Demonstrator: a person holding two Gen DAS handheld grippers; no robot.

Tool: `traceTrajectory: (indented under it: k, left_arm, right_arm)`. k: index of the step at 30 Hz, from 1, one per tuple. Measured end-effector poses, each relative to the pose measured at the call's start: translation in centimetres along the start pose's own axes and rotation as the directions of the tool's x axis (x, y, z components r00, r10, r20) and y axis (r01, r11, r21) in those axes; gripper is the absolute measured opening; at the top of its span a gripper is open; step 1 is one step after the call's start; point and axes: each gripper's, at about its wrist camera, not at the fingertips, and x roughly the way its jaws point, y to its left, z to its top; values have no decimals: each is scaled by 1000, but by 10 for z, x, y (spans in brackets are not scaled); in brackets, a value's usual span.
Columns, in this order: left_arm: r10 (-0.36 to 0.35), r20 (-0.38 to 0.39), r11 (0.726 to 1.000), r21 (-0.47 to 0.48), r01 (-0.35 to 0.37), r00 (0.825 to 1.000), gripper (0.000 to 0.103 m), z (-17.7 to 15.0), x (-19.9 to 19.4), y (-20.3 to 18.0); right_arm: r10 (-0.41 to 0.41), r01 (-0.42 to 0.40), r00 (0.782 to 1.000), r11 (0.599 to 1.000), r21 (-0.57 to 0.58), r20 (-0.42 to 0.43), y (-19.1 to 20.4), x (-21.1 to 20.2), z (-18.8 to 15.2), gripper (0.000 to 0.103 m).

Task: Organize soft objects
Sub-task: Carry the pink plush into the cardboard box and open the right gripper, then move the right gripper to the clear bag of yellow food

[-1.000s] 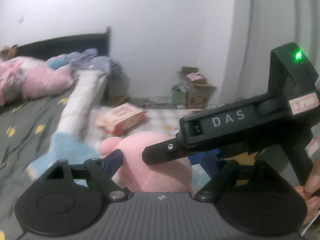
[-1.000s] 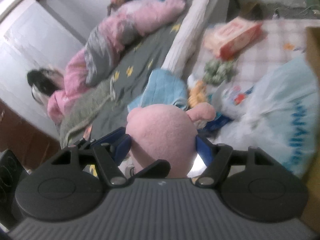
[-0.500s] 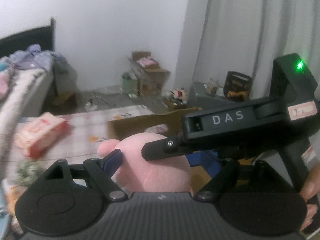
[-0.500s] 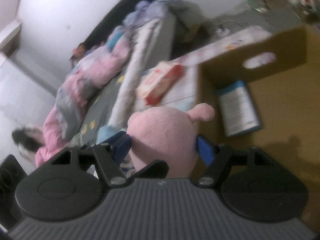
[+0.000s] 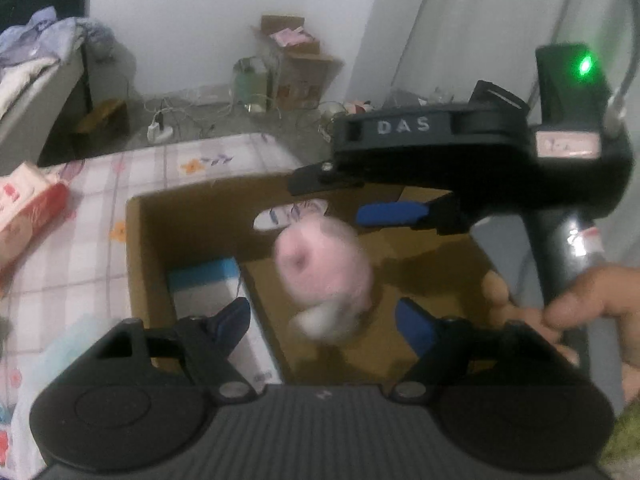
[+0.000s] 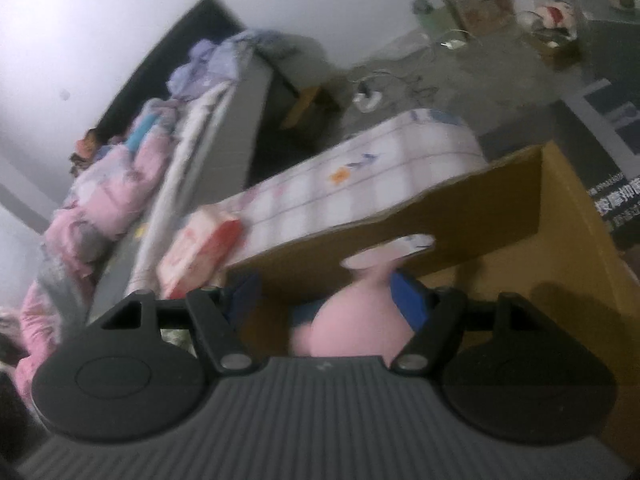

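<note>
A pink plush toy point(image 5: 324, 276) hangs blurred in mid-air over an open cardboard box point(image 5: 148, 248), clear of both sets of fingers. My left gripper point(image 5: 324, 316) is open just above it, its blue pads wide apart. My right gripper point(image 6: 324, 292) is also open; it shows in the left wrist view point(image 5: 390, 216) over the box's far side. In the right wrist view the pink toy point(image 6: 352, 324) sits low between the spread pads, apparently touching neither.
The box holds a white and blue flat carton point(image 5: 216, 296). A checked cloth point(image 5: 80, 240) lies under the box, with a pink tissue pack point(image 5: 28, 212) on it. The bed with pink bedding point(image 6: 112, 188) is to the left. Clutter and boxes point(image 5: 296, 64) stand by the wall.
Both grippers swung from the bed side to over the cardboard box and opened. The pink toy, held between both before, is now loose and dropping toward the box.
</note>
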Motion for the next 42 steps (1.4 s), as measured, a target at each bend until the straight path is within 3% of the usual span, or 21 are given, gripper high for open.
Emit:
traceTrajectory:
  k: [5,12,18,23,29,35,42]
  left_arm:
    - [28,26,999,40,-29,999,82,-4,-15,9]
    - [49,91,999,1,-49,995,85,-7,-59,18]
    - [93,148,995,-45,-87,985,88,-18,-106,43]
    - [149,208,987,-97,-131,967,91,-42,-151,66]
    - [191,264,975,-161,-152,945,92,-98,-198,86]
    - [240,225,964,-170,-204,944,92,-159,-218,102]
    - [311,172,937,-218,-272,935,91,-220,-228,131]
  right_arm:
    - [-4,4,1000,1000,0,2,-4,-1,-13,72]
    - [-92,93,996,995,-21,3,-2,-25,-34,72]
    - [-92,93,996,995,39,-20,-5,-26,-51,72]
    - [5,-7,999,999,48,33,12,-57,-61,72]
    - [128,-127,991,991,-36,40,57,-100,-88,72]
    - [210,-211,977,968,-136,-23,121,-109,-123,72]
    - [253,-291,952,923,-250,-174,208,-74,-169,72]
